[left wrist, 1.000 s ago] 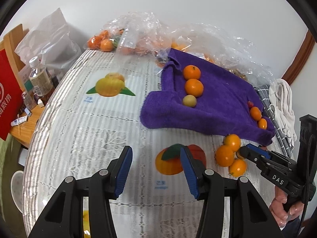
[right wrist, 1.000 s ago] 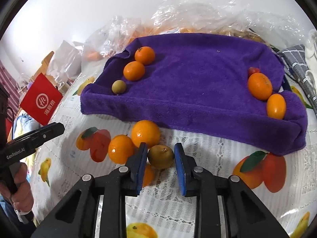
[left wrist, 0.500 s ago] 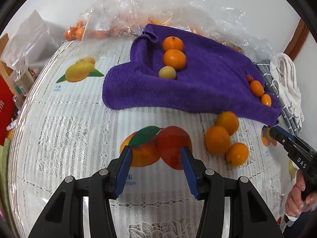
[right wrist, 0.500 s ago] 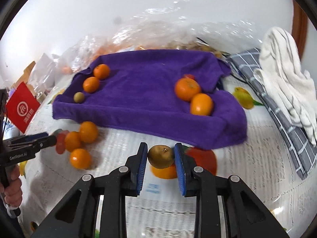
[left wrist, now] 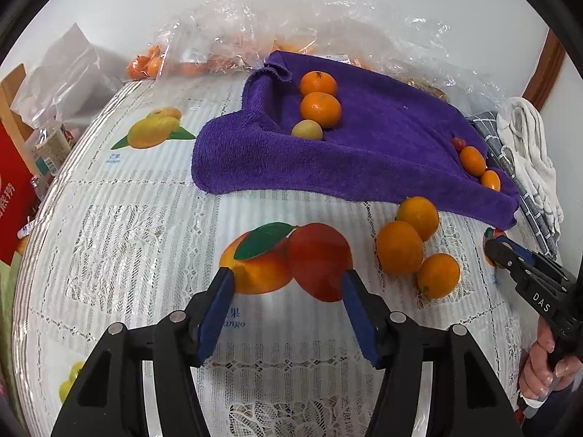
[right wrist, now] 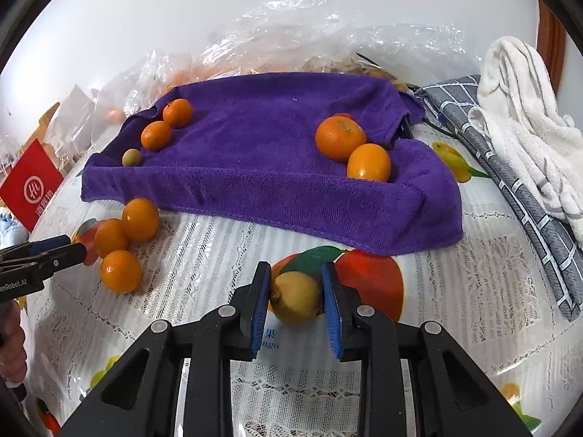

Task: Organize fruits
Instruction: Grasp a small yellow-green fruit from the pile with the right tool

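My right gripper [right wrist: 296,300] is shut on a yellow-green fruit [right wrist: 296,301] and holds it above the tablecloth, in front of the purple towel [right wrist: 262,160]. The towel holds two oranges [right wrist: 165,123] and a small greenish fruit [right wrist: 131,157] at its left end, and two oranges [right wrist: 355,149] at its right end. Three loose oranges [left wrist: 415,245] lie on the cloth before the towel. My left gripper [left wrist: 286,307] is open and empty over a printed mango, left of these oranges. The right gripper [left wrist: 510,255] shows at the right edge of the left wrist view.
Clear plastic bags [left wrist: 255,36] with more oranges lie behind the towel by the wall. A grey checked cloth [right wrist: 510,167] and a white towel [right wrist: 528,116] lie on the right. A red box [right wrist: 31,189] and bottles [left wrist: 51,149] stand off the left table edge.
My right gripper has carried the yellow-green fruit away from the loose oranges to the right, before the towel's right end. My left gripper has moved forward toward the towel and stayed open.
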Motion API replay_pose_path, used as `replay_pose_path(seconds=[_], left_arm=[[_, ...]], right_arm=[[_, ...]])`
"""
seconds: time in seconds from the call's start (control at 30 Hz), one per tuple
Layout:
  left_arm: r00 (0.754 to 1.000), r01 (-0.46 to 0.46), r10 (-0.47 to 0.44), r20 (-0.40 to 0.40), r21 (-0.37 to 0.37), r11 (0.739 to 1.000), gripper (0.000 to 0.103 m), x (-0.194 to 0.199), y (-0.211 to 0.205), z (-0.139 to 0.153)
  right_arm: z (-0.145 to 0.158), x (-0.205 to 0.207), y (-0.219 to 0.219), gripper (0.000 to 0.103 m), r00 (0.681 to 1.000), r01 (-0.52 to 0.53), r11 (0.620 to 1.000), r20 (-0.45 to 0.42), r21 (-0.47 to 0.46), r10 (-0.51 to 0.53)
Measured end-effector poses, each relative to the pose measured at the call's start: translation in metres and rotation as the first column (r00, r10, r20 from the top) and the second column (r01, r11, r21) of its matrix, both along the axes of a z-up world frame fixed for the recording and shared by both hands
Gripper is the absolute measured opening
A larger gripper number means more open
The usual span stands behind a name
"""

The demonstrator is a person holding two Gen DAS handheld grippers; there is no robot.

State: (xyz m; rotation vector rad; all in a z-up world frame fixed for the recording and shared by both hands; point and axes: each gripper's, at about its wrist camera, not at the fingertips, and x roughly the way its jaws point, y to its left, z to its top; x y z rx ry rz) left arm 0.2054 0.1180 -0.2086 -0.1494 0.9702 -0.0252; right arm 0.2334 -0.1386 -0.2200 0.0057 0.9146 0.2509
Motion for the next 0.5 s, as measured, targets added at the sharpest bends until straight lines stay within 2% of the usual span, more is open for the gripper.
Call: replay_pose_path(seconds=[0.07,0.17,0.23,0.33,0.5], left_arm=[[1.0,-0.003,0.003,0.008,-0.001,1.0,0.06,-0.002,0.0,0.0],[1.0,0.017,-0.017,-0.001,0.005,1.0,0.068,-0.006,-0.004,0.0],[1.0,0.022,-0.022,-0.002,0.008,1.0,0.068,-0.008,-0.007,0.002],[0.998,0.057,-0.057,0.005,-0.07,0.996,0.067,-0.01,-0.014,0.008],[0.994,0.101,-0.099,0.041,-0.06,0.993,0.067,-0.003,-0.04,0.021]], right_arm=[[0.0,0.0,-0.001,0.026,1.0,0.002,1.0,0.0,0.005,-0.002],[0.0,0.0,-0.004,0.027,1.0,0.004,1.0,-0.008,0.02,-0.004],[0.0,-0.001,-0.006,0.026,1.0,0.007,1.0,-0.011,0.031,-0.007],[0.003,-0.004,-0.013,0.026,1.0,0.023,0.999,-0.011,0.045,-0.023],[0.01,-0.013,-0.026,0.026,0.999,0.038,0.998,0.008,0.043,-0.038]])
